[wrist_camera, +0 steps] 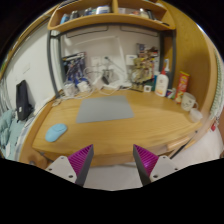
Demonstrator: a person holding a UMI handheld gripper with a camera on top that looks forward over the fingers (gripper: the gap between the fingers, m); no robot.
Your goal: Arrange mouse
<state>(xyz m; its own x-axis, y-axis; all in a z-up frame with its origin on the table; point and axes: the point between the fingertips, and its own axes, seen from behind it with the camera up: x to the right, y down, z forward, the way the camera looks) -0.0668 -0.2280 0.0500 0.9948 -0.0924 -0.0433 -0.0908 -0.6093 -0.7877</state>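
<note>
The tool (113, 165) is nearest, its two fingers wide apart and holding nothing, hanging before the near edge of the worktop (150, 125), level and pointing forward; the person's hand is not visible. Just beyond, to the left on the worktop, lies the blue mouse (55, 131); farther, in the middle, lies the grey mouse mat (104, 108). For the approach, I think the tool should swing left and descend slowly; the fingers should come either side of the mouse before closing.
</note>
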